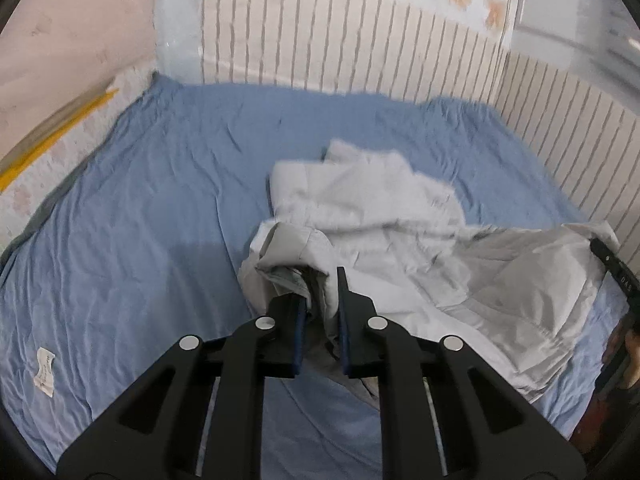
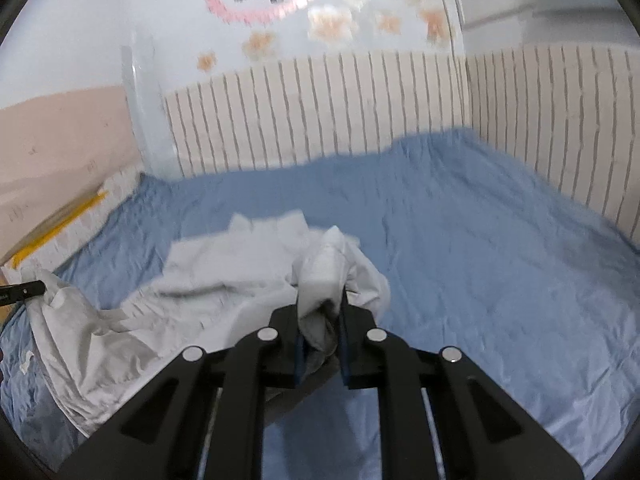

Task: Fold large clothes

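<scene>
A pale grey garment (image 1: 384, 216) lies crumpled on a bed covered with a wrinkled blue sheet (image 1: 152, 184), in the half of the bed nearer the cameras; part of it is lifted off the sheet at two points, the rest trailing down in loose folds onto the sheet.

The left gripper (image 1: 322, 300) has its jaws drawn close together on a bunched fold of the garment, the cloth pinched between the blue pads; in the right wrist view its black tip (image 2: 28, 290) shows at the left edge, with grey fabric hanging from it.

The right gripper (image 2: 322, 312) likewise pinches a wad of the same garment, the fabric rising in a peak above the jaws and draping away to the left; in the left wrist view its dark body (image 1: 612, 268) sits at the right edge against the cloth.

A small white label (image 1: 45, 370) lies on the sheet near the bed's near left corner; a cream slatted panel (image 1: 360, 44) runs along the far edge and the right edge of the bed; a yellow strip (image 1: 52, 140) lies along the left edge.
</scene>
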A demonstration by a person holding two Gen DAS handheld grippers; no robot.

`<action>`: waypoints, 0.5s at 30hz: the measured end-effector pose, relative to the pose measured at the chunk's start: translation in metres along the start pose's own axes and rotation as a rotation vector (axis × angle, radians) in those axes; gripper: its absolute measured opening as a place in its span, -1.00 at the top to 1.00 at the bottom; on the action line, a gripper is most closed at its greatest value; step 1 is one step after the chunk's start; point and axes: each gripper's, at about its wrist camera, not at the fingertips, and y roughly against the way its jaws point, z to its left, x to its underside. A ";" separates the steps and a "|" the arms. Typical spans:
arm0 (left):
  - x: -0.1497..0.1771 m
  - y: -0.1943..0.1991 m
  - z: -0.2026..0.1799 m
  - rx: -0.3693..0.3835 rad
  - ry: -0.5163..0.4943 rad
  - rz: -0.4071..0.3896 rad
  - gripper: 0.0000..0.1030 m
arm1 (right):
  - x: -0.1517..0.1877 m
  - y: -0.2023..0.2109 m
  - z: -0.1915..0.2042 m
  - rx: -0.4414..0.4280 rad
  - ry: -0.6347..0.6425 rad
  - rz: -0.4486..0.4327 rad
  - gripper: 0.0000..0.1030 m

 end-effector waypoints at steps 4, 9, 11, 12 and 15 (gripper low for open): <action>-0.014 0.033 0.010 -0.009 0.039 -0.064 0.81 | -0.019 0.021 0.012 -0.022 0.014 -0.074 0.79; -0.022 0.065 0.026 0.005 0.097 -0.105 0.87 | -0.035 0.046 0.032 -0.028 0.073 -0.142 0.81; -0.021 0.082 0.030 0.019 0.101 -0.135 0.87 | -0.040 0.057 0.036 -0.046 0.075 -0.167 0.81; -0.021 0.089 0.031 0.022 0.097 -0.148 0.87 | -0.042 0.063 0.037 -0.052 0.074 -0.182 0.81; -0.022 0.118 0.034 0.039 0.089 -0.196 0.88 | -0.051 0.084 0.034 -0.077 0.042 -0.233 0.81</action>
